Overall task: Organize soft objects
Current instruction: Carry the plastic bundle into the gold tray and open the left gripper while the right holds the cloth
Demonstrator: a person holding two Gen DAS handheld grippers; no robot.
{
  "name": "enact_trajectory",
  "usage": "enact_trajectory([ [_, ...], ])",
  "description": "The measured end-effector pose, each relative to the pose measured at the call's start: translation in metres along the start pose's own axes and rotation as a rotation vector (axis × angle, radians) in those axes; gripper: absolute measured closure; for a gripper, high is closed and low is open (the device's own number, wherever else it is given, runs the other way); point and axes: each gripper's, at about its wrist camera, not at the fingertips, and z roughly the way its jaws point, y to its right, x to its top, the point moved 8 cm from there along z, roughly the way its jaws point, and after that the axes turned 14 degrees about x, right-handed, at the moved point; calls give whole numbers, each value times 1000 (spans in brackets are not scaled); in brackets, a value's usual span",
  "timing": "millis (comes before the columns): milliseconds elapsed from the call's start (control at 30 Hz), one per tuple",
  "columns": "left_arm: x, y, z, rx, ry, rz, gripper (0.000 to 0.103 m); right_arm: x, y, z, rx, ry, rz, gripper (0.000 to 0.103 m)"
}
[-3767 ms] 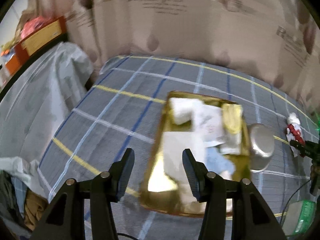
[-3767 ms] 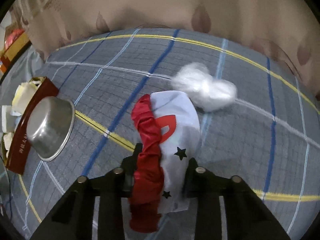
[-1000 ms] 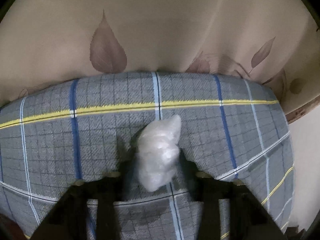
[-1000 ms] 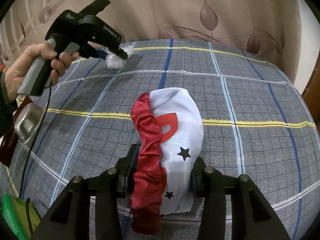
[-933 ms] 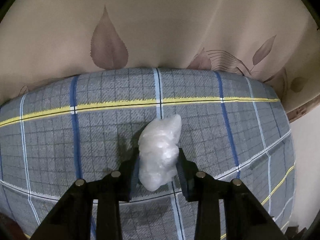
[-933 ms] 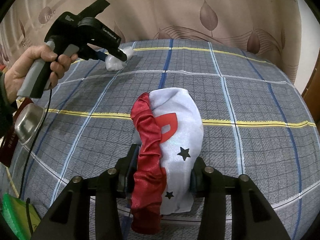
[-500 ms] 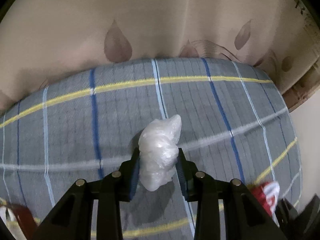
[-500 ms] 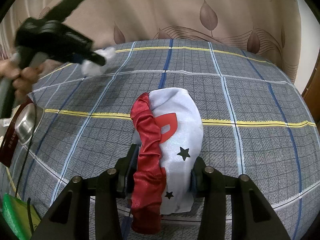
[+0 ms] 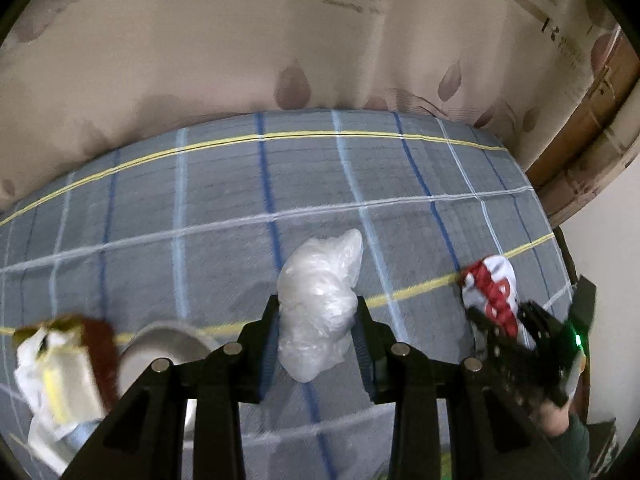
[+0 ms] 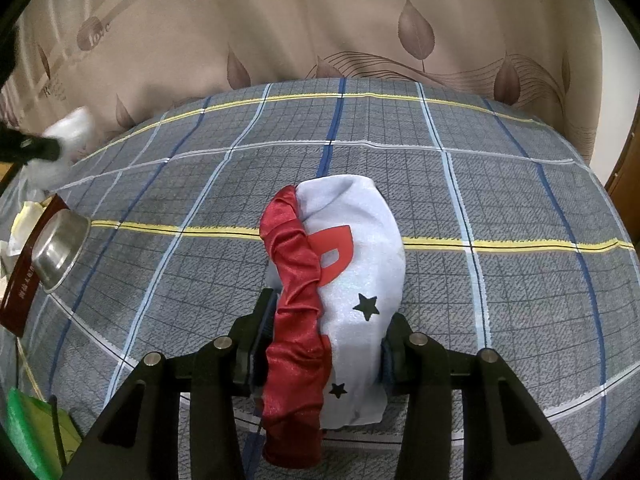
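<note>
1. Left wrist view: a crumpled white plastic bag (image 9: 320,304), translucent and bunched into a lump, is pinched between the pads of the left gripper (image 9: 318,344), held above the grey plaid bed (image 9: 224,208). The gripper points steeply down. Near left lie a steel bowl (image 9: 164,344) and a red box (image 9: 100,344), blurred. At far right the right gripper (image 9: 500,320) holds a red-and-white cloth (image 9: 492,288).

2. Right wrist view: the right gripper (image 10: 324,344) is clamped on the red-and-white cloth (image 10: 332,280), satin red beside white with black stars, draped over the bed (image 10: 480,184). At far left the plastic bag (image 10: 68,136) hangs above the bowl (image 10: 56,248).
</note>
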Motion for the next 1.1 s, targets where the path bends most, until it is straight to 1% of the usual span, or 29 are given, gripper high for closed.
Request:
enact_trajectory([
  [100,-18,-33,-22,23,7,-14,69,0,0,0,-3,-1,-2,60],
  [267,-41,-92,-49,104,23,-50,69,0,0,1,-12,-4,-10,60],
  [367,-59,-141,-66,163,36,-96,69,0,0,1,-11,-5,-11,60],
  [567,-93,-219,-81,282,18,-175,69,0,-1,2,-25,-10,-21,60],
  [667,-113,-248,-84,321,1,-196,69,-1,-1,2,-31,-11,-26,60],
  [800,-140,-266,-81,339,-25,-210,69,-1,-1,2,-35,-12,-27,60],
  [867,-153,-269,-77,327,-40,-217,69,-2,-2,1,-39,-13,-30,60],
  [1000,-166,-265,-71,266,-42,-236,69,-1,-3,3,-51,-18,-39,60],
  [1100,-165,-255,-67,230,-38,-228,69,-1,-3,2,-53,-19,-41,60],
])
